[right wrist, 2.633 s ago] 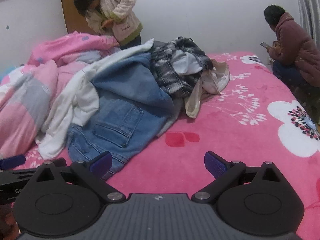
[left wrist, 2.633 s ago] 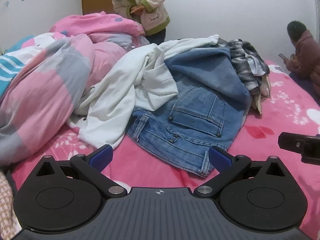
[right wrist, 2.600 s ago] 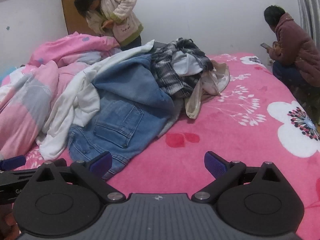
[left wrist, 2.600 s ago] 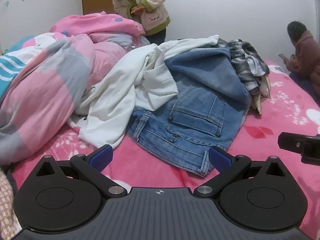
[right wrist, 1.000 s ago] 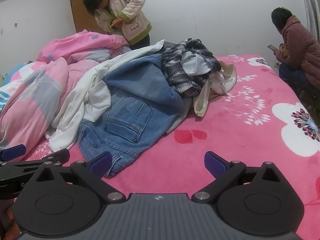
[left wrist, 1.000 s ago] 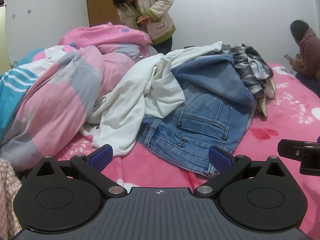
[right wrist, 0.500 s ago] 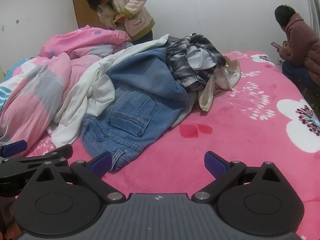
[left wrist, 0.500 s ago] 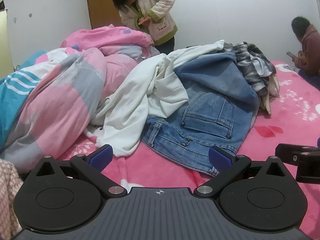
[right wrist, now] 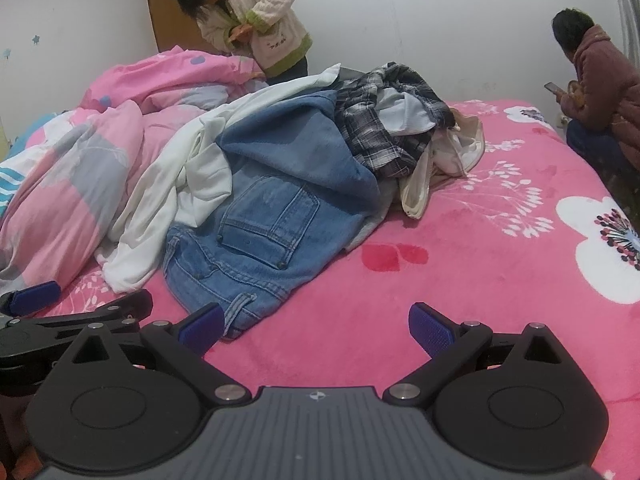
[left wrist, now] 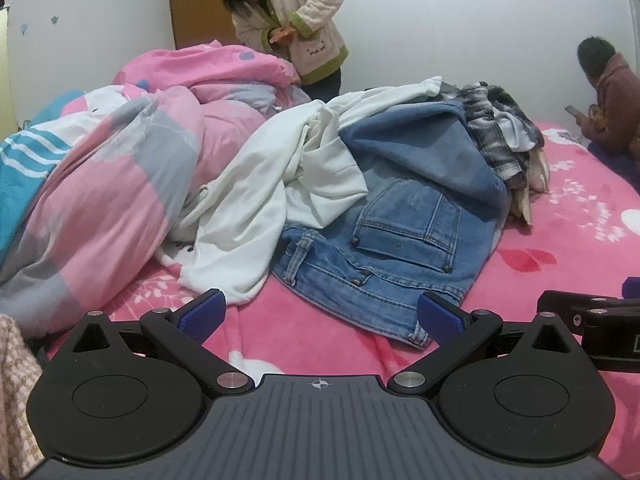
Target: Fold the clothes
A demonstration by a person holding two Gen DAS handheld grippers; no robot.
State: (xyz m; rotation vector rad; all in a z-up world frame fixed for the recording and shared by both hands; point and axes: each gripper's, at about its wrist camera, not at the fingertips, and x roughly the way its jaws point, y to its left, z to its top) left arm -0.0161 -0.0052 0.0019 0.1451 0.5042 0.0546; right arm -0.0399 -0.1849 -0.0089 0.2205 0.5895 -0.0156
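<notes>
A pink floral blanket [right wrist: 460, 288] is covering the bed and stretching away ahead of both grippers. On the far left of the left gripper [left wrist: 320, 316], a pink, grey and teal striped duvet [left wrist: 100, 184] is lying bunched up. Straight ahead of both grippers a heap of clothes is sitting on the blanket: blue jeans [left wrist: 384, 256] are lying nearest, their waistband just beyond the left gripper's right fingertip and just past the right gripper's left fingertip; a white garment [left wrist: 276, 184] is draping over their left side, and a plaid shirt [right wrist: 376, 136] and a cream garment [right wrist: 440, 168] are piled at the far right end of the heap. The left gripper is hovering low over the blanket with its jaws spread wide, gripping nothing. The right gripper [right wrist: 316, 328] is hovering just beside it, likewise spread wide and empty. Beyond the duvet a person in a cream jacket [left wrist: 292, 20] is standing bent forward; far right, a person in a maroon coat [right wrist: 600, 92] is sitting with a phone.
</notes>
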